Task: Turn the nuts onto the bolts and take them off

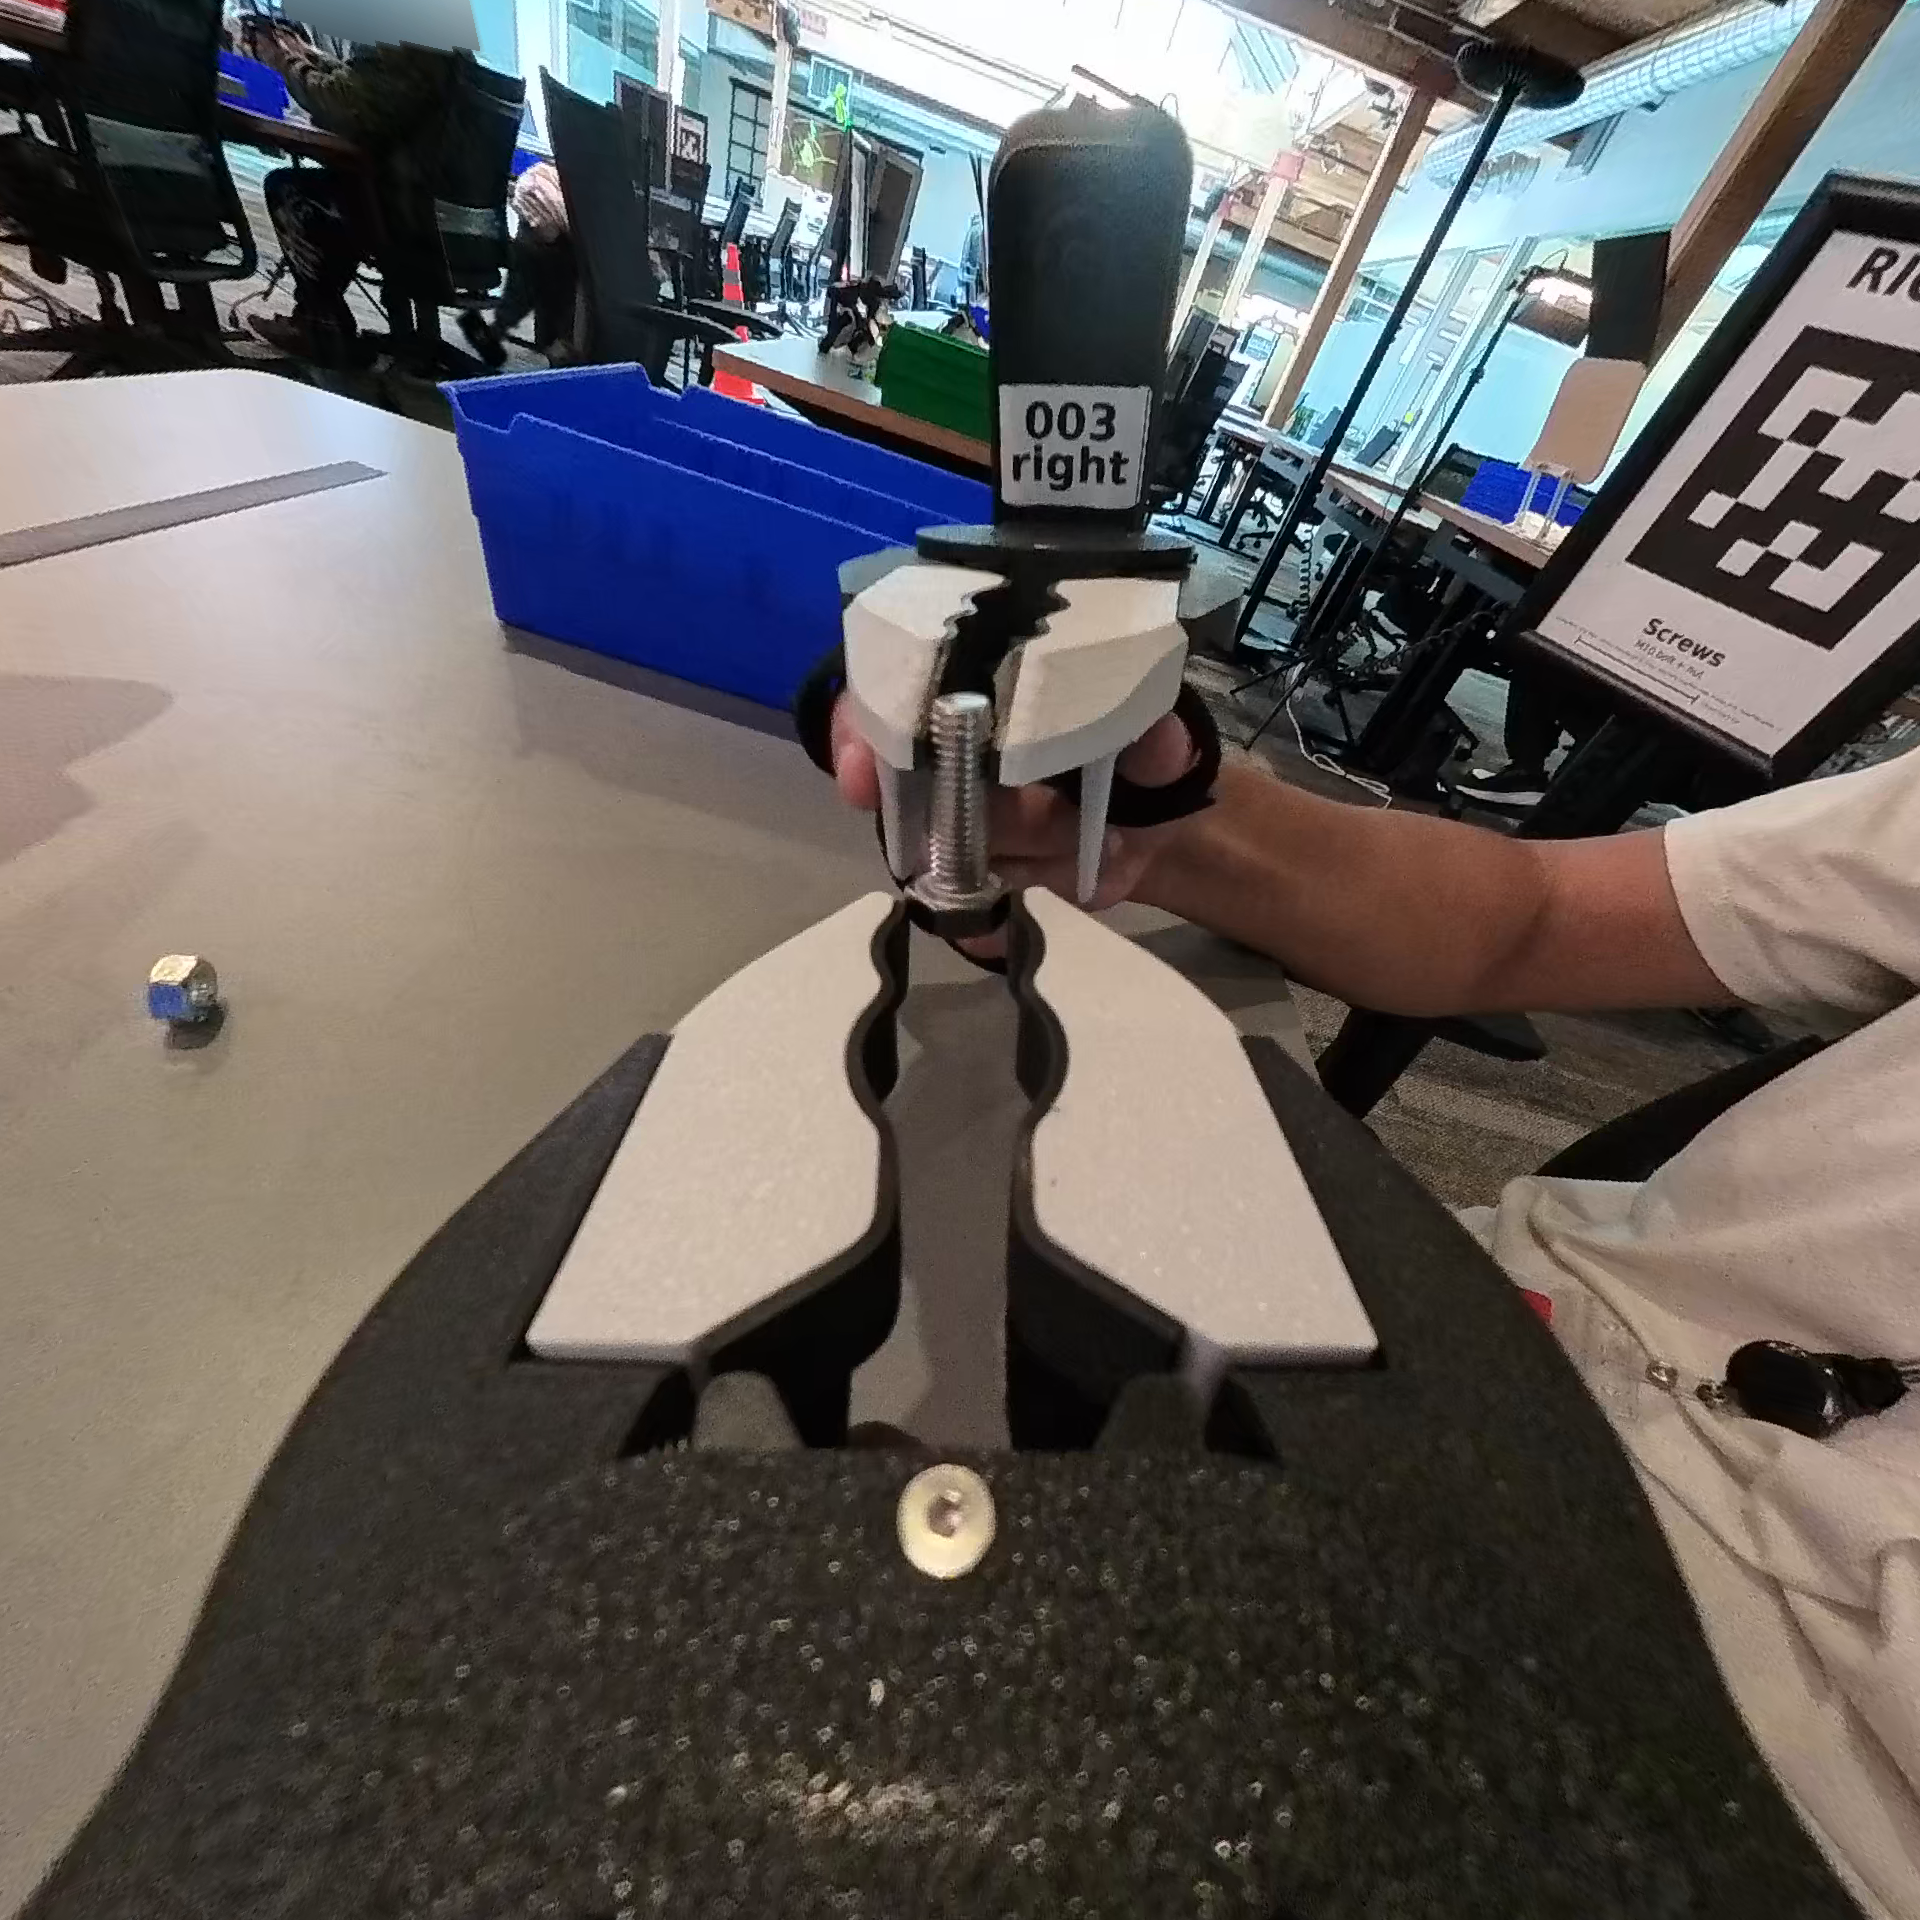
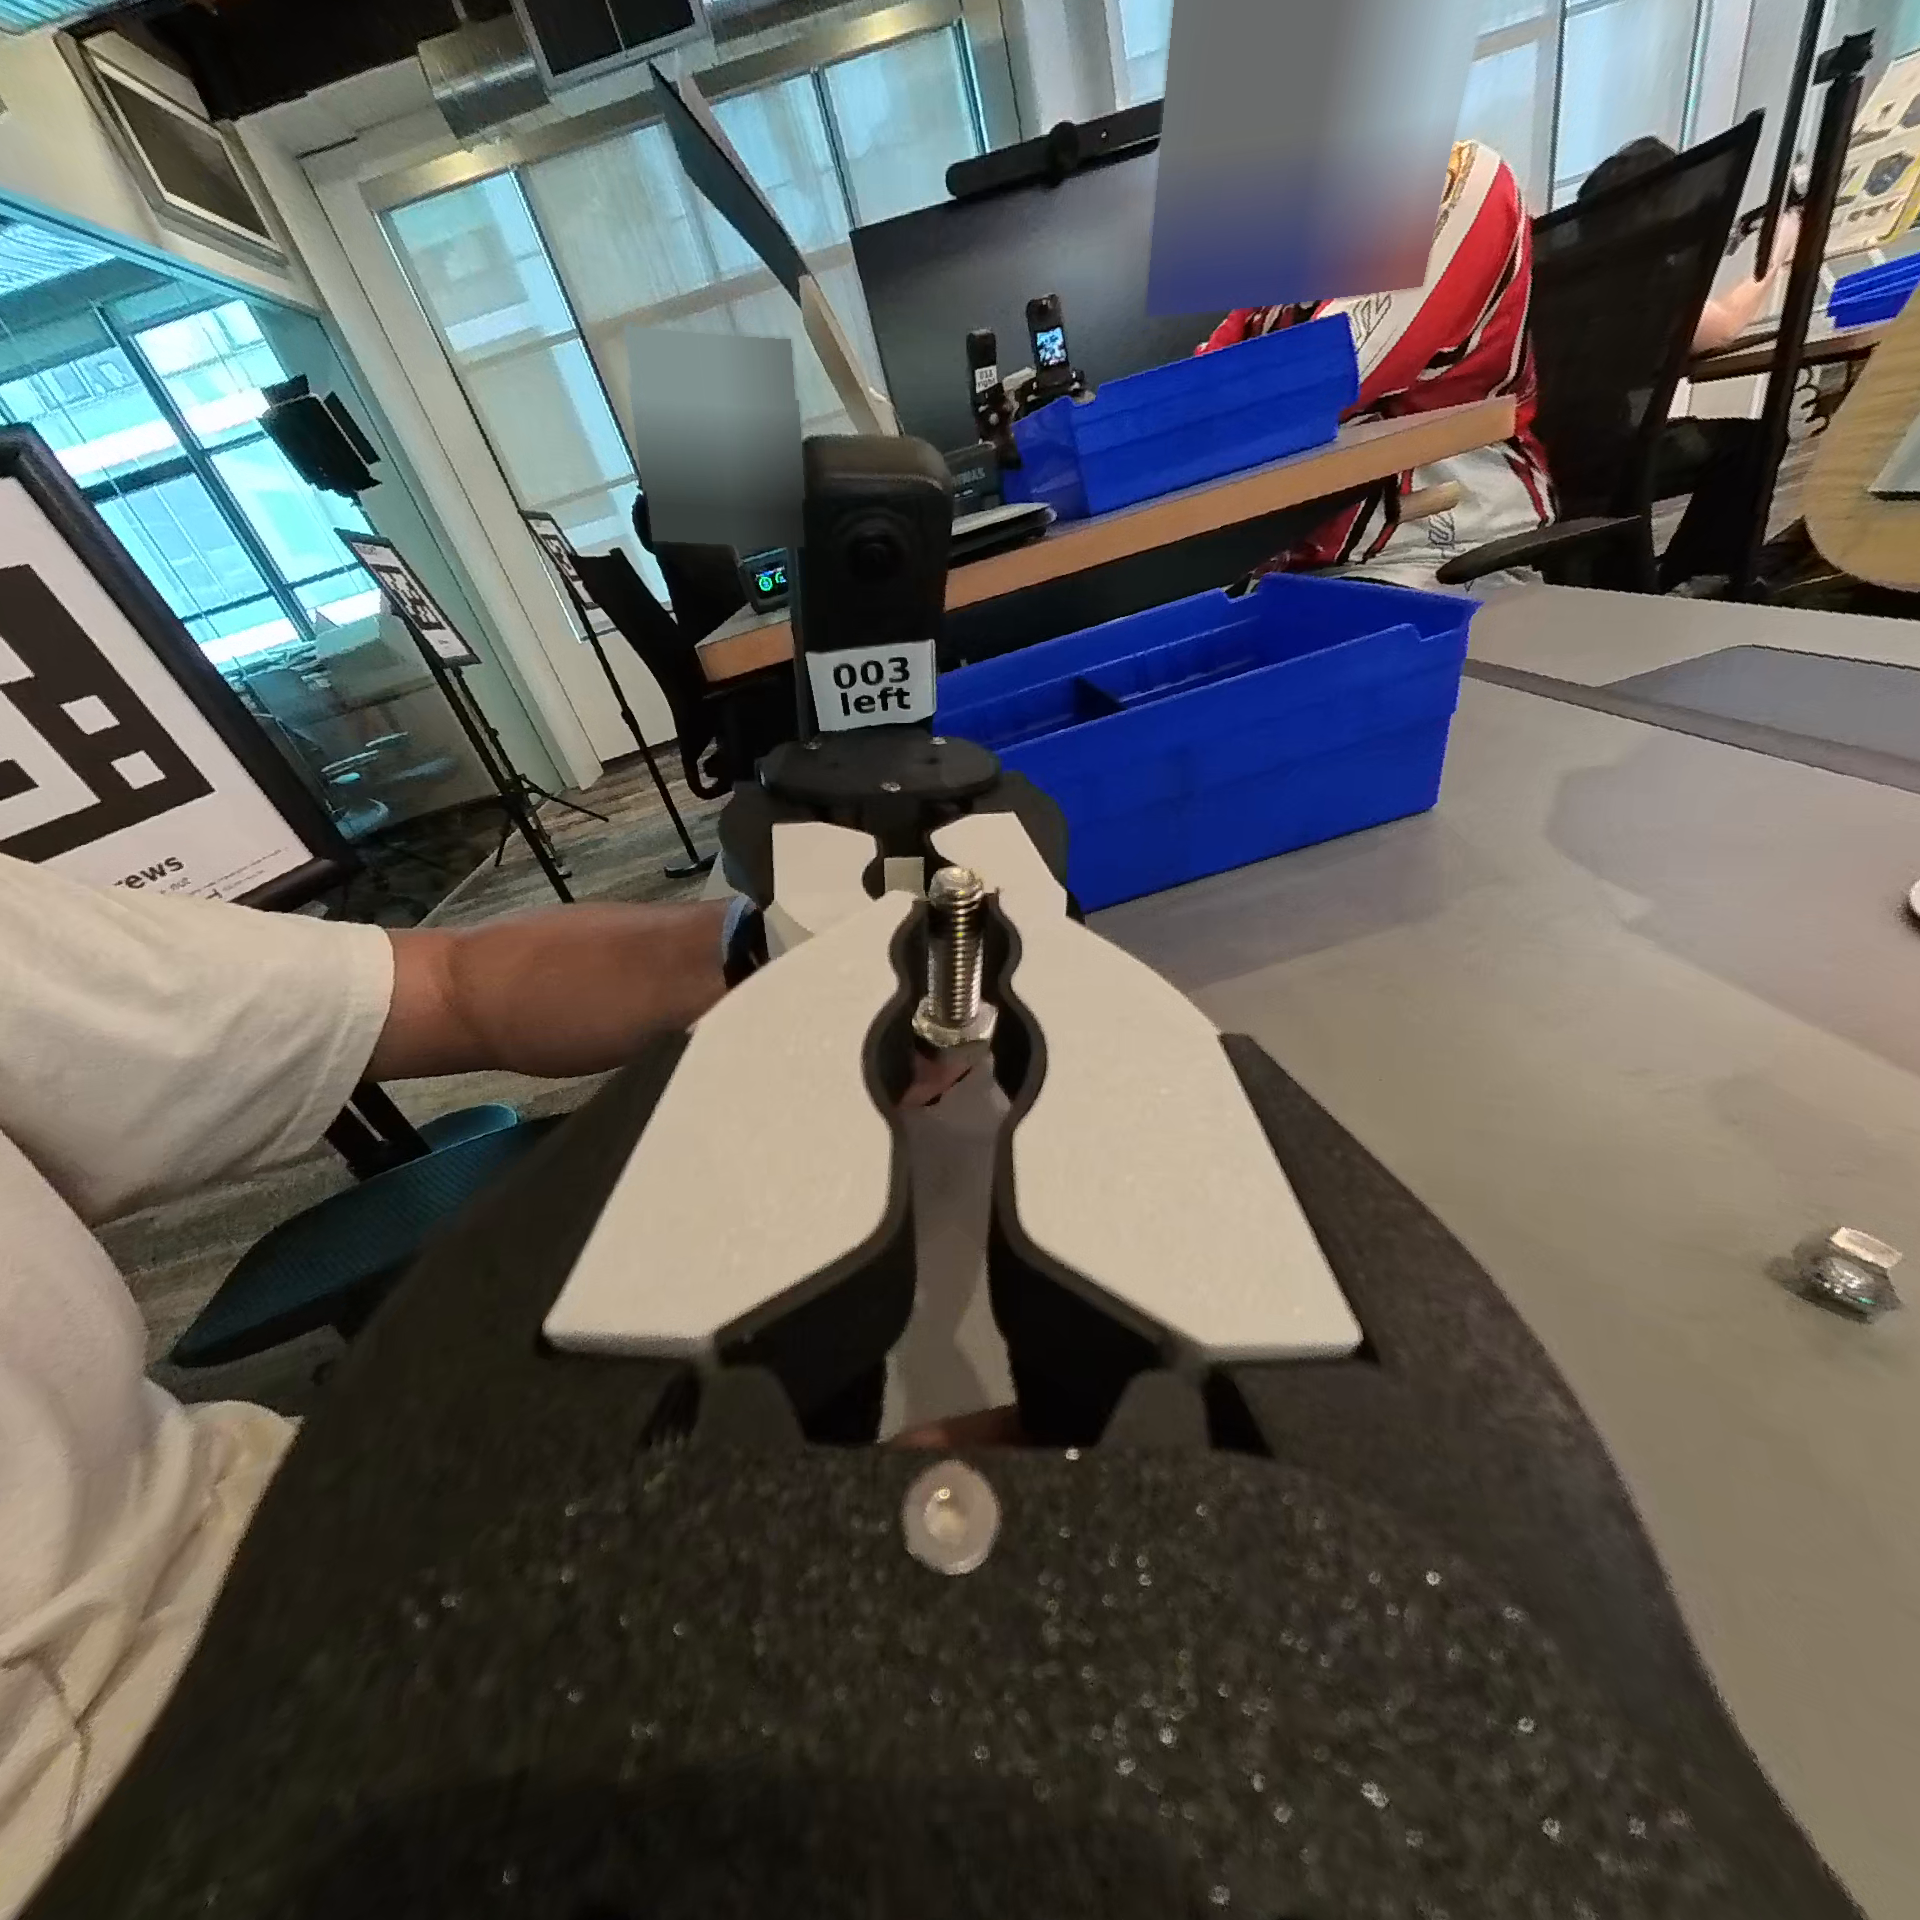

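A silver bolt [image 1: 958,800] stands upright, head down, above the grey table [image 1: 416,831]. My right gripper [image 2: 951,914] is shut on its threaded shank [image 2: 954,956]; it also shows in the left wrist view [image 1: 961,727], facing the camera. My left gripper [image 1: 956,909] has its jaws a little apart, with the tips on either side of the bolt head [image 1: 951,891]. I cannot tell whether they press on it. In the right wrist view the left gripper [image 2: 904,862] sits just behind the bolt. A loose nut [image 1: 182,987] with a blue insert lies on the table [image 2: 1834,1273].
A blue bin [image 1: 675,540] with dividers stands at the table's far edge [image 2: 1247,727]. A framed sign with a black-and-white code [image 1: 1766,499] stands beside the table. The person's arm [image 1: 1403,904] reaches in from the right. Other people, desks and chairs are in the background. My left and right fingertips are right by each other. The loose nut [image 1: 182,987] is about 20 cm from both grippers' fingertips.
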`<act>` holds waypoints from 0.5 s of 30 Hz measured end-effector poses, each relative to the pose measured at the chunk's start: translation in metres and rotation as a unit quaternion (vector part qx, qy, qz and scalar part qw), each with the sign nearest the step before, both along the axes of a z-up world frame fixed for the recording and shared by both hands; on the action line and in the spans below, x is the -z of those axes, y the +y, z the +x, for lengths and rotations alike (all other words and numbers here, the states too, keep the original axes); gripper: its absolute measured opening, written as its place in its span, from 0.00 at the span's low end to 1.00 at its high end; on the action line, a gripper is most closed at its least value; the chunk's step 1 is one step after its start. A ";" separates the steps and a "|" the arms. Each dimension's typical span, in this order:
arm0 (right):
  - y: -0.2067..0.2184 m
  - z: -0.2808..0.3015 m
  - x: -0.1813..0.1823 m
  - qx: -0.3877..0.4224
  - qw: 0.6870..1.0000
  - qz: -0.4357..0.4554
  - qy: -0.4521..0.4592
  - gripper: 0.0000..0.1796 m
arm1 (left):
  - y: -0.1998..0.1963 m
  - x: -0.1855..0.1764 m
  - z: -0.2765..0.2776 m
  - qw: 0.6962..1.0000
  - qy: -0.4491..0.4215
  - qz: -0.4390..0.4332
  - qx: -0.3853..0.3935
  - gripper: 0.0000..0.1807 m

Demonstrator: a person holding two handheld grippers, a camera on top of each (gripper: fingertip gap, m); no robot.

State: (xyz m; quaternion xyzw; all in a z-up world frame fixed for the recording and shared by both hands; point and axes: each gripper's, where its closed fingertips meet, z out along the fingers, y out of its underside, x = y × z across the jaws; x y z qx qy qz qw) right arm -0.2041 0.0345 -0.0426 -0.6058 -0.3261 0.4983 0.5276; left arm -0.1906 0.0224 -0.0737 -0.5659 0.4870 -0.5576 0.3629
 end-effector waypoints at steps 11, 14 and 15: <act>0.000 -0.002 -0.008 -0.024 0.999 -0.015 0.023 0.05 | 0.001 -0.008 -0.004 1.000 -0.009 -0.017 -0.002 0.16; 0.002 -0.006 -0.005 -0.020 0.999 -0.018 0.018 0.05 | 0.002 -0.007 -0.004 1.000 -0.006 -0.009 -0.006 0.15; 0.002 -0.007 -0.004 -0.020 0.999 -0.020 0.017 0.05 | 0.002 -0.006 -0.003 1.000 -0.003 -0.007 -0.009 0.15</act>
